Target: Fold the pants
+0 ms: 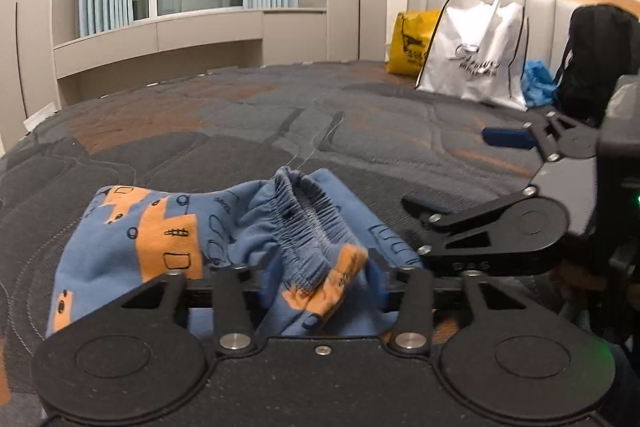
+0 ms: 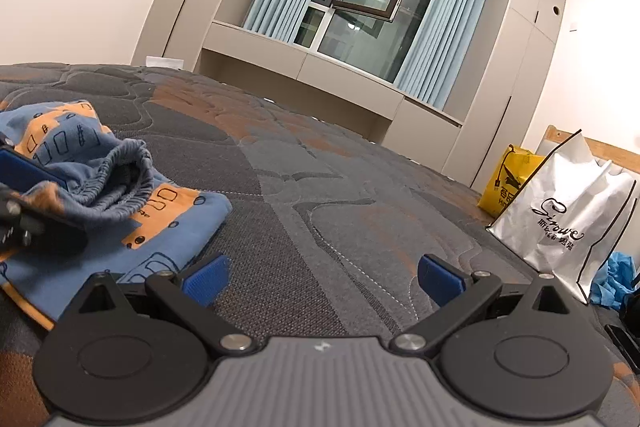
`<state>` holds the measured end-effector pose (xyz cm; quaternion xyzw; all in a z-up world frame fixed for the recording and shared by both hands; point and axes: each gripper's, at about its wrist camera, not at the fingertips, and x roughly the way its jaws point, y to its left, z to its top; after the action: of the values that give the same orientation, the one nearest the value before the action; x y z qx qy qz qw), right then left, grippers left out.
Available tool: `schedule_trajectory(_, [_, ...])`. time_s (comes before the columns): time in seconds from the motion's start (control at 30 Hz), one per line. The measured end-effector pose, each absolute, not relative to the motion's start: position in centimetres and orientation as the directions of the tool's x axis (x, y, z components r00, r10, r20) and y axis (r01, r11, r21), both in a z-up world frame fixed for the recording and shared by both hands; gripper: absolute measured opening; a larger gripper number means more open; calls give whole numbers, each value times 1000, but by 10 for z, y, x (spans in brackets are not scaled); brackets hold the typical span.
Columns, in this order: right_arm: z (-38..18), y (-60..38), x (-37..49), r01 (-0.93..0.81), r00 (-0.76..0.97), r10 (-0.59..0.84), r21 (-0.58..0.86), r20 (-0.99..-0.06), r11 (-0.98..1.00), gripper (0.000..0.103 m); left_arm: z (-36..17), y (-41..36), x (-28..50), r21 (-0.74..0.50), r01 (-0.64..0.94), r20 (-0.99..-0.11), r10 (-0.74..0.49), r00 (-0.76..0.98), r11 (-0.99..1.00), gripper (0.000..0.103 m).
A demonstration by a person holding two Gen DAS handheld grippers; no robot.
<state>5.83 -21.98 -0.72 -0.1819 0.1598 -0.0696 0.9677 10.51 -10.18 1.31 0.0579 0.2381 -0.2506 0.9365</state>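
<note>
Small blue pants (image 1: 160,247) with orange patches and black drawings lie bunched on the grey quilted bed (image 1: 280,115). My left gripper (image 1: 324,279) is shut on the pants' fabric just below the elastic waistband (image 1: 308,219), which stands up in a loop. The pants also show at the left in the right wrist view (image 2: 160,219). My right gripper (image 2: 320,275) is open and empty, low over the bed just right of the pants. It also shows at the right in the left wrist view (image 1: 460,171).
A white shopping bag (image 1: 476,55), a yellow bag (image 1: 412,41), a blue plastic bundle (image 1: 538,83) and a black backpack (image 1: 600,59) stand against the padded headboard. A window with curtains and built-in cabinets lie beyond the bed.
</note>
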Motion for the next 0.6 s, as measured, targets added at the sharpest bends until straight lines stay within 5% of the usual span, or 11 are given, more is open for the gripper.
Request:
schedule_trajectory(0.17, [-7,-222,62,81,937,-199,-376,-287,923,103,16,-87,92,-14,484,-417,-445,792,875,81])
schedule_trajectory(0.43, [6,-240,64,32,941,-131,-301,-313,953,103,7,-69,74,102,488,-437,-402,805,867,82])
schedule_trajectory(0.6, [20,-235,63,-63,952,-3,-208,-306,976,103,-5,-82,56,326,482,-416,-335,845,813,90])
